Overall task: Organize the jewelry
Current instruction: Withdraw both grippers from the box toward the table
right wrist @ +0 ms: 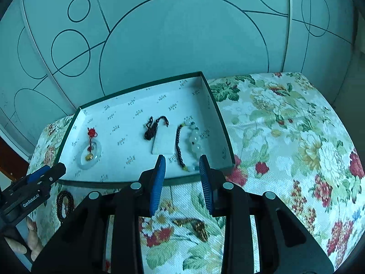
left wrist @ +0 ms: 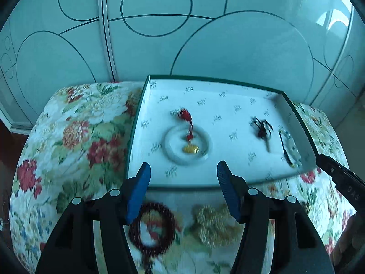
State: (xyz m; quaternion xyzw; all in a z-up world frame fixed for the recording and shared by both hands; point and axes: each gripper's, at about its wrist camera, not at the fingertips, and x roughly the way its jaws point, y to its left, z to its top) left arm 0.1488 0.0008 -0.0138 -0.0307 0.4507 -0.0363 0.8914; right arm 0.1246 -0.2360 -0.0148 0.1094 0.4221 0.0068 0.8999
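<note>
A shallow green-edged white box (left wrist: 136, 123) (right wrist: 219, 114) lies on a floral cloth. Inside are a jade ring pendant with red cord (left wrist: 186, 145) (right wrist: 90, 153), a white slab pendant on dark cord (right wrist: 163, 145) (left wrist: 262, 129), and a bead bracelet (right wrist: 190, 143) (left wrist: 288, 146). In front of the box lie a dark bead loop (left wrist: 152, 226) (right wrist: 64, 205) and a gold chain (left wrist: 213, 225) (right wrist: 194, 226). My left gripper (left wrist: 183, 189) (right wrist: 49, 171) is open and empty above the loop and chain. My right gripper (right wrist: 182, 182) is open and empty above the gold chain; its finger (left wrist: 337, 173) shows in the left wrist view.
The floral-covered surface (right wrist: 285, 137) stands against frosted glass wardrobe doors (right wrist: 182, 34) with circle patterns. The cloth drops off at the left edge (left wrist: 20, 159) and at the right edge (right wrist: 346, 123). A hand (right wrist: 29, 239) holds the left gripper.
</note>
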